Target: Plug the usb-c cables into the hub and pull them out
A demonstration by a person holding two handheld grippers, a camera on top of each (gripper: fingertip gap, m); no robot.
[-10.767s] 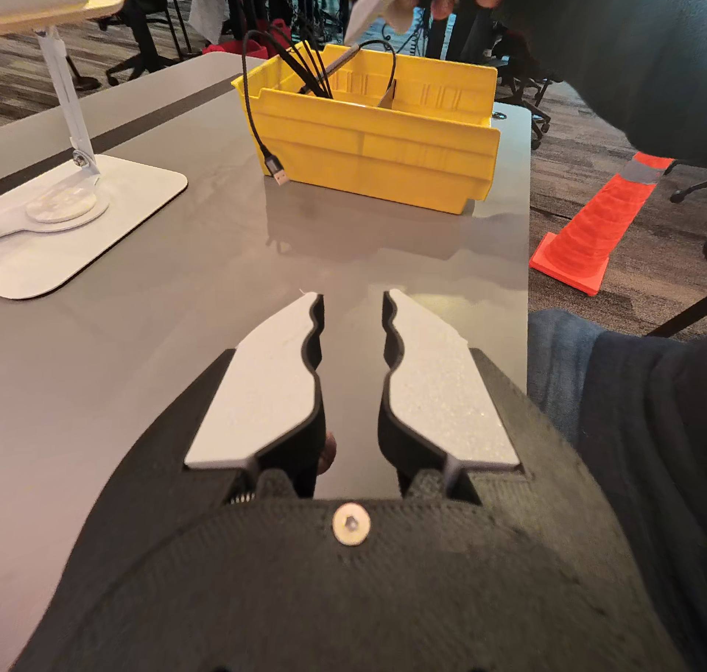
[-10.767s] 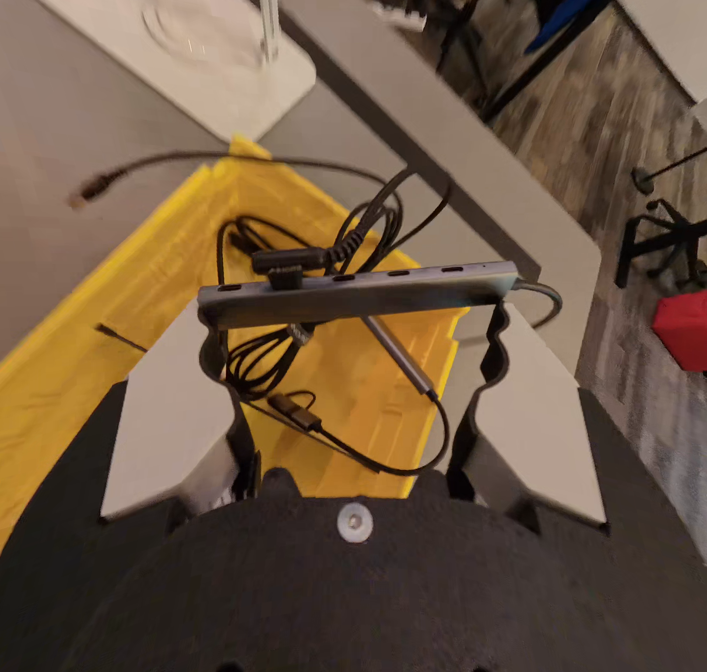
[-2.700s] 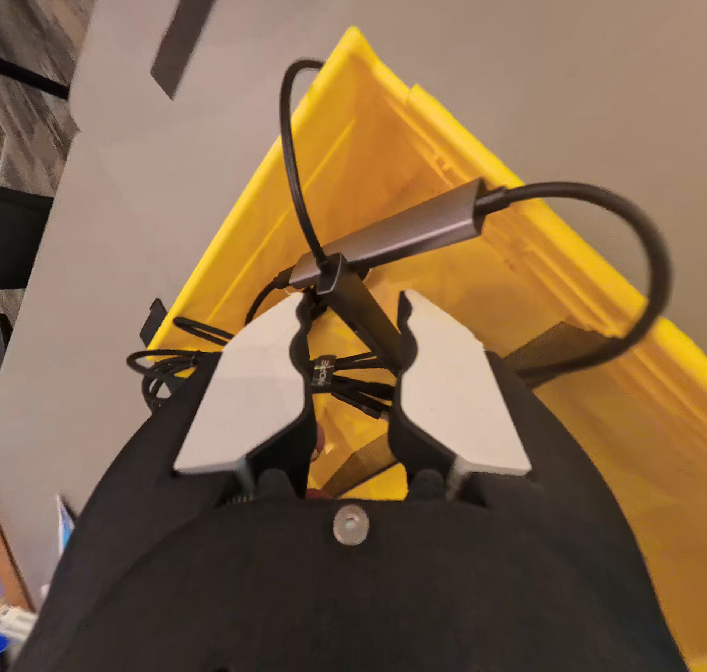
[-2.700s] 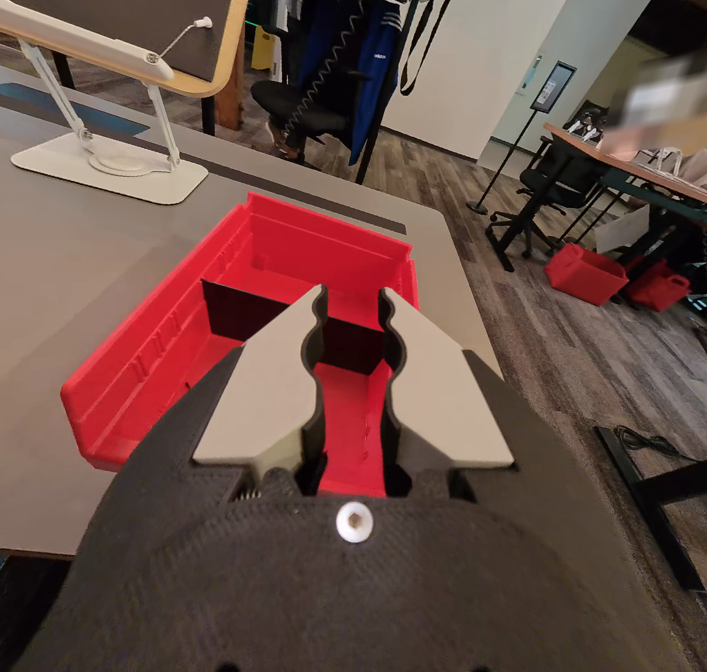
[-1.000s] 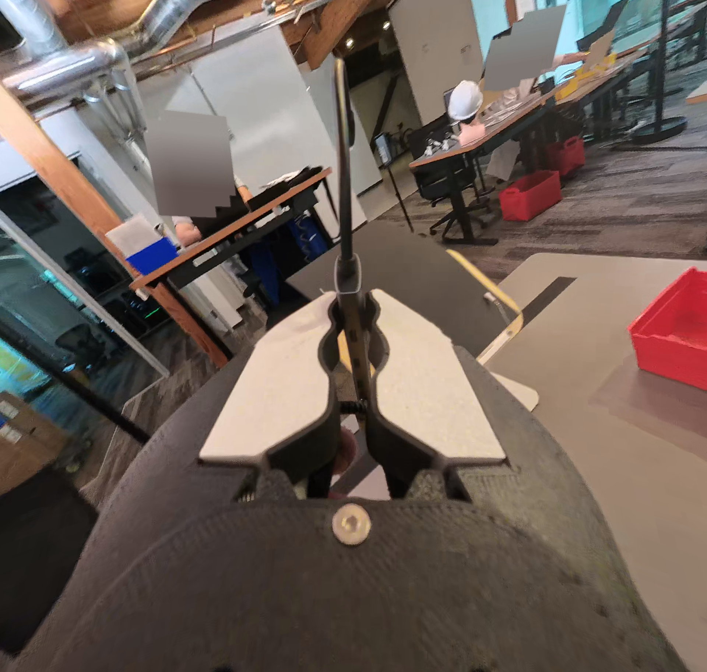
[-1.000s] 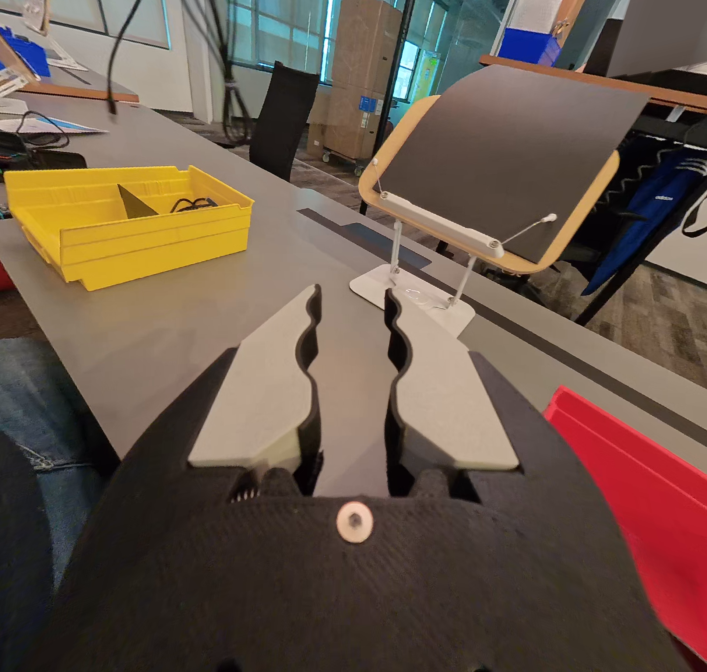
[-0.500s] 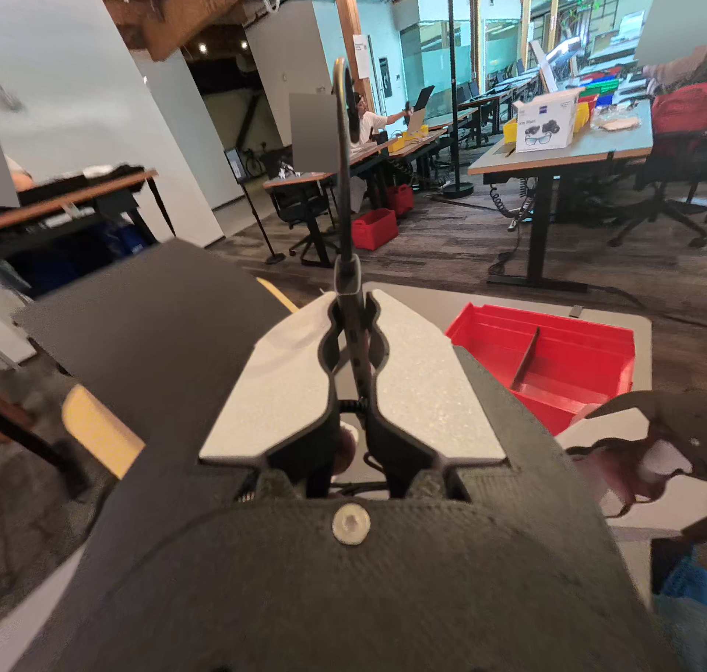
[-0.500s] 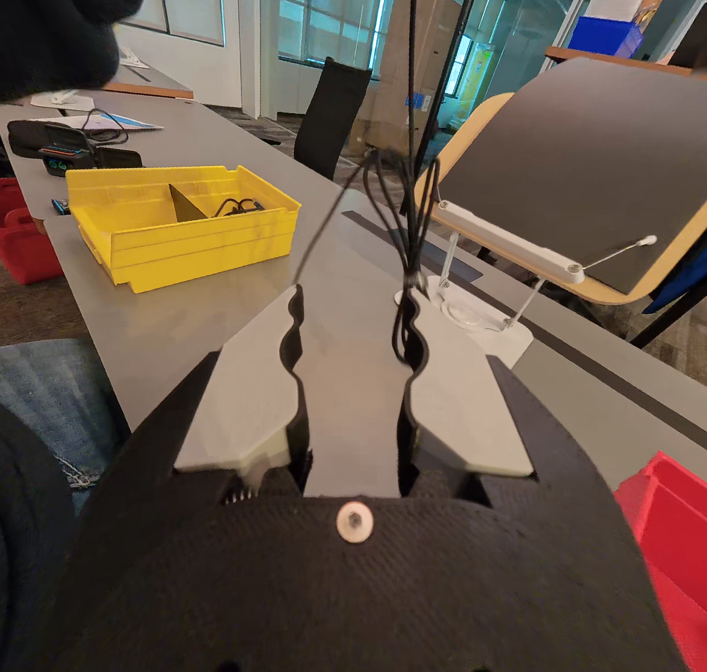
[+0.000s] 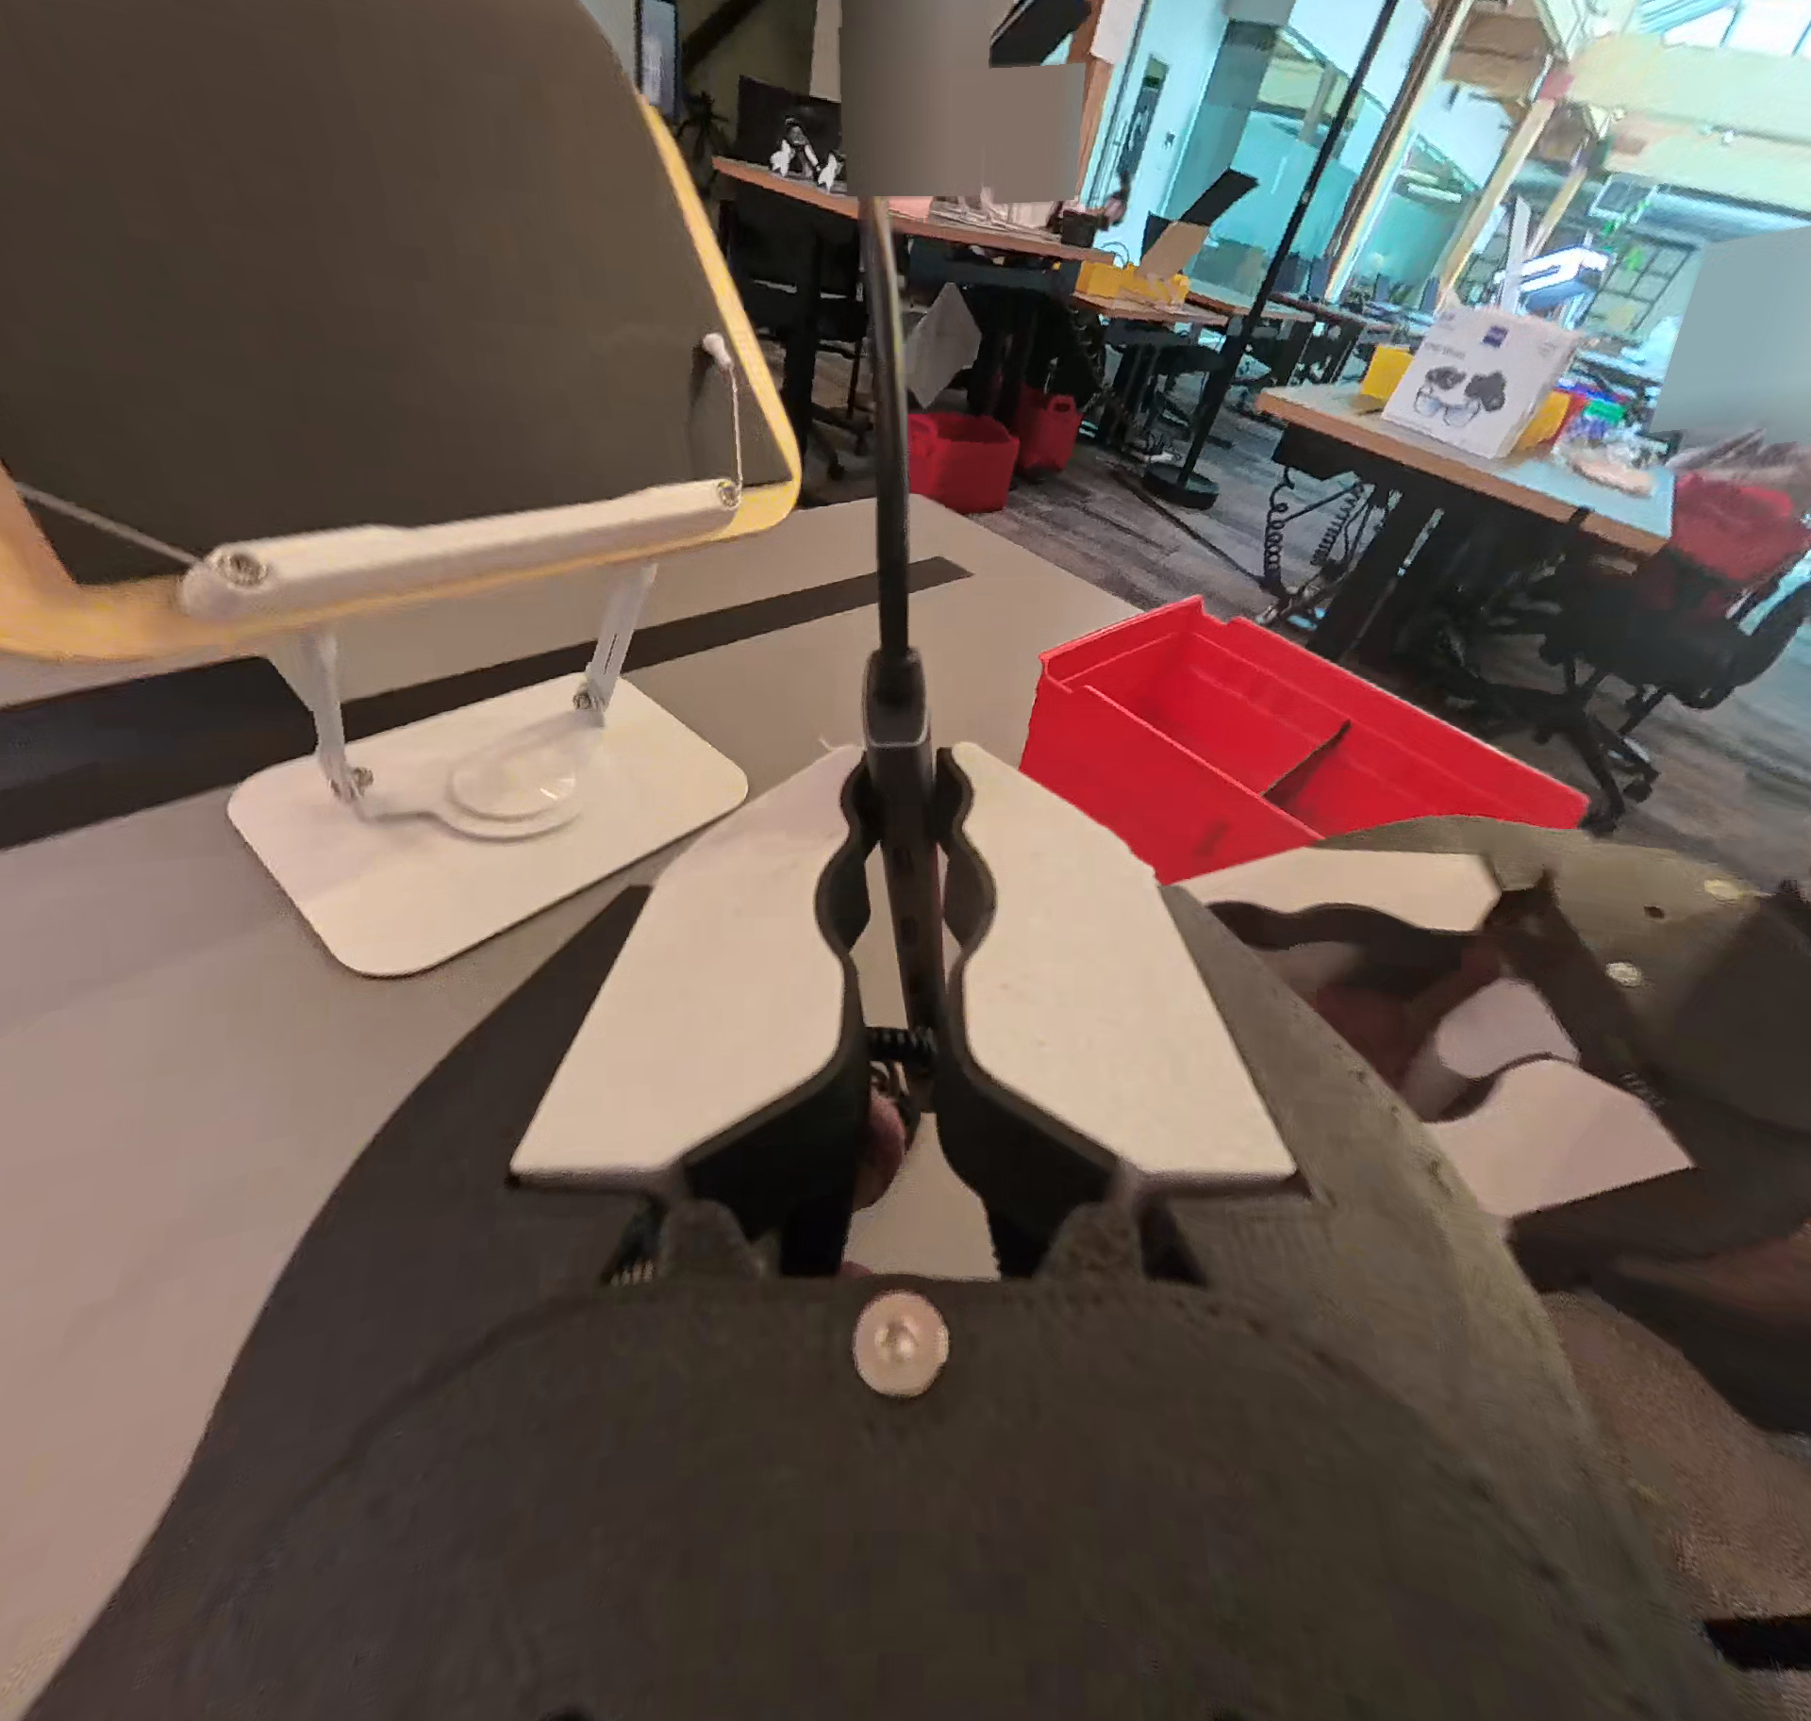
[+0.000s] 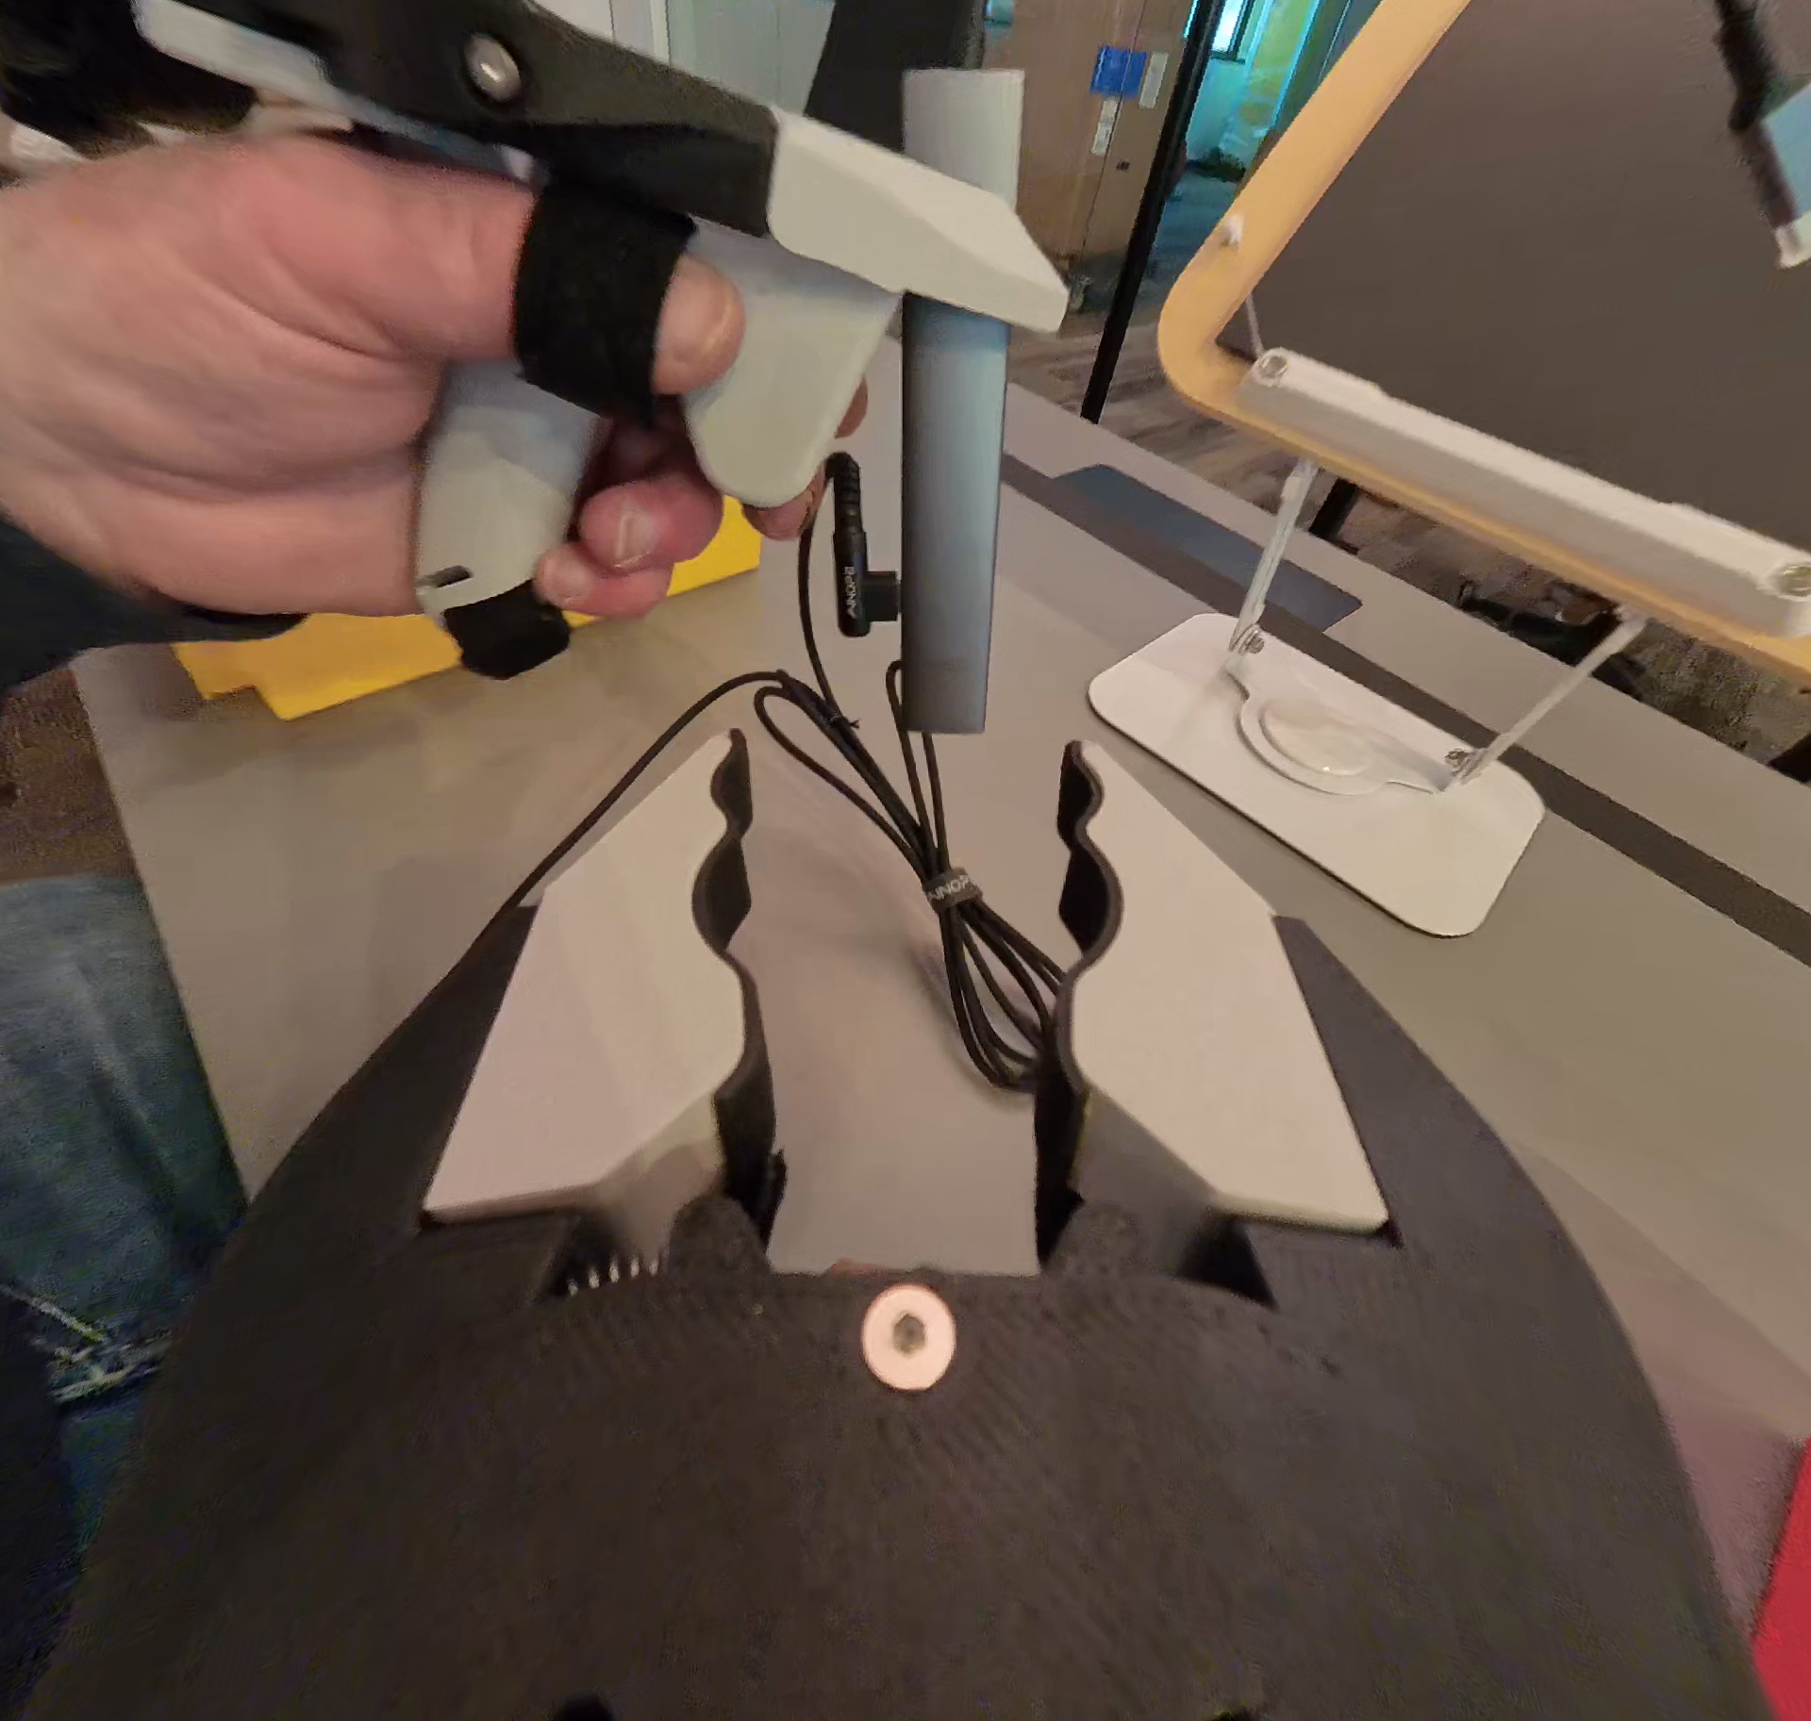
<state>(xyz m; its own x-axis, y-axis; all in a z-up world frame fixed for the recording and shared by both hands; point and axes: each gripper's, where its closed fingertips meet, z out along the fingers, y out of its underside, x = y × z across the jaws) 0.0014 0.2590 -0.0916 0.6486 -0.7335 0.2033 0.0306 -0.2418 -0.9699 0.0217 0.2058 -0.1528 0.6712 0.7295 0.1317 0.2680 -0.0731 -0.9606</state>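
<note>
While left gripper point(image 9: 900, 792) clamps hub point(image 10: 951, 518), red bin point(image 9: 1156, 782) sits empty

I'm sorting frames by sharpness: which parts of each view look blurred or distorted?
Left wrist view: the hub and left hand-held gripper are sharp; the right hand-held gripper at the right edge is smeared, and the background bends. Right wrist view: the hand is slightly soft; the cable is crisp.
</note>
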